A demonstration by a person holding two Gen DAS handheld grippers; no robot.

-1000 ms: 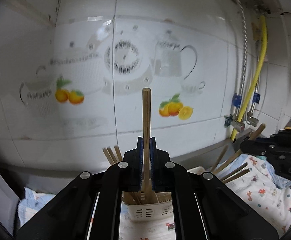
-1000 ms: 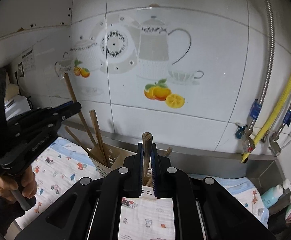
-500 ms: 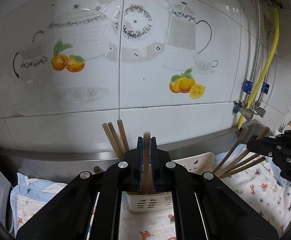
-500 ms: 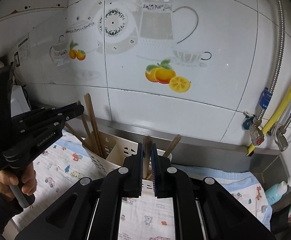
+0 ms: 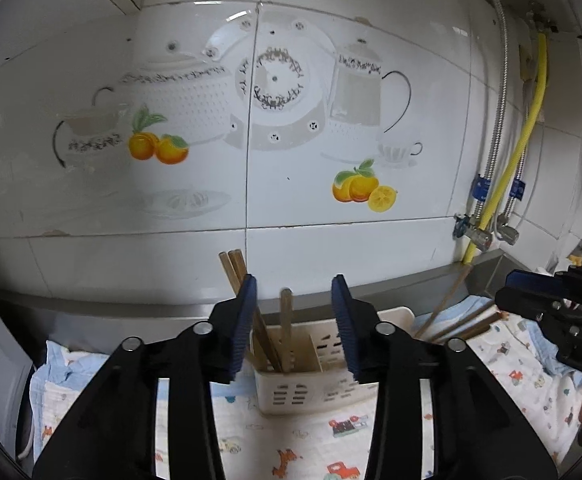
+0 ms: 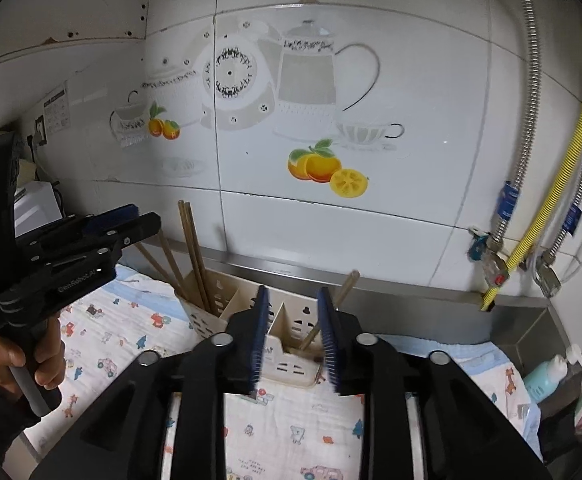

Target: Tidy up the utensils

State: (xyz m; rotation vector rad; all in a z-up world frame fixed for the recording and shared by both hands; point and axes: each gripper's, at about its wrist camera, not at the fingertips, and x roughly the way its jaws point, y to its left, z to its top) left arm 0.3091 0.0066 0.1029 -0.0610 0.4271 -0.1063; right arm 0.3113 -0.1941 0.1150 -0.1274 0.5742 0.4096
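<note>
Your left gripper point(image 5: 294, 292) and right gripper point(image 6: 293, 300) have just been opening, jaws now apart and gripping nothing. Both are hovering just short of the caddy point(image 5: 311, 388), chopsticks point(image 5: 286, 320) standing inside it. The caddy is sitting on a printed cloth point(image 6: 291, 432), close against the tiled wall point(image 6: 331, 220), hoses point(image 6: 531, 232) crowding your right

- I see a steel counter point(image 6: 431, 300) running along the tiled wall.
- A printed cloth point(image 5: 303, 440) with small cartoon cars and animals is spread over it, blue-edged at the back.
- A white slotted utensil caddy point(image 5: 307, 388) sits on the cloth.
- At the right end, a pale blue pump bottle point(image 6: 547, 376) stands in the corner.
</note>
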